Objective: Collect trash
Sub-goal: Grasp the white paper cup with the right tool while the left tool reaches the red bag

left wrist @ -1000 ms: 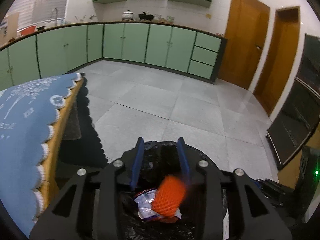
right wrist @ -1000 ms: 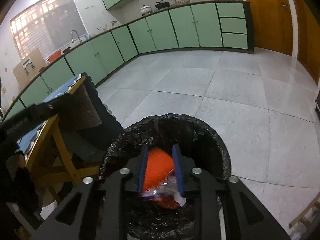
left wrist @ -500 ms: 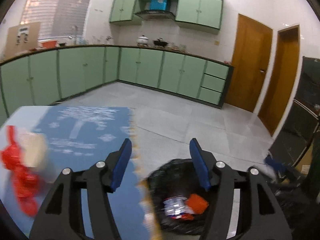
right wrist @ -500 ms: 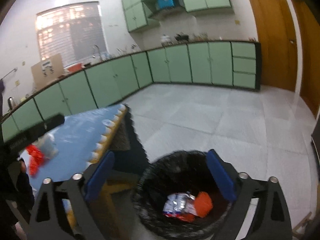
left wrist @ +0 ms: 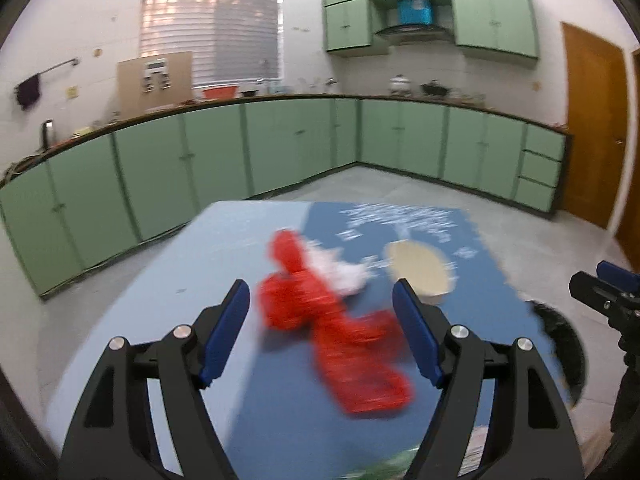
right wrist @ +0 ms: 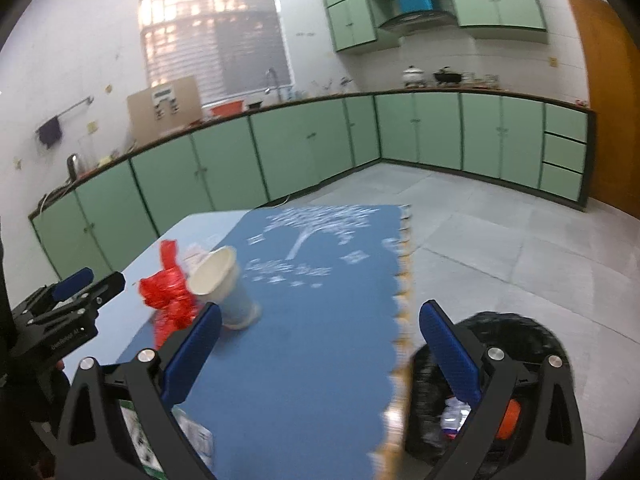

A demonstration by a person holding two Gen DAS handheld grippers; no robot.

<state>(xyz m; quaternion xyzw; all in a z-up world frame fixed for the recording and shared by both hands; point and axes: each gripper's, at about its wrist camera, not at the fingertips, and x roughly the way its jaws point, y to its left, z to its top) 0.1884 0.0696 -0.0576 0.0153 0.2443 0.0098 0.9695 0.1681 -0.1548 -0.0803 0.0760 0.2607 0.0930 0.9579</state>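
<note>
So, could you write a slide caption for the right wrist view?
Right gripper open above blue tablecloth; paper cup, red wrapper remain; bin beside table.

Both grippers (left wrist: 321, 330) (right wrist: 320, 354) left bin (right wrist: 520, 332), now opened over table (right wrist: 320, 320).

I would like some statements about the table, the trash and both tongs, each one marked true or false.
1. The paper cup lies on its side on the blue tablecloth. True.
2. The right tongs hold the paper cup. False: nothing is between them.
3. The red plastic bag is inside the black trash bin. False: it lies on the table.
4. The trash bin stands on the floor beside the table. True.
5. The left tongs are shut. False: they are opening, empty, above the red plastic bag.
</note>
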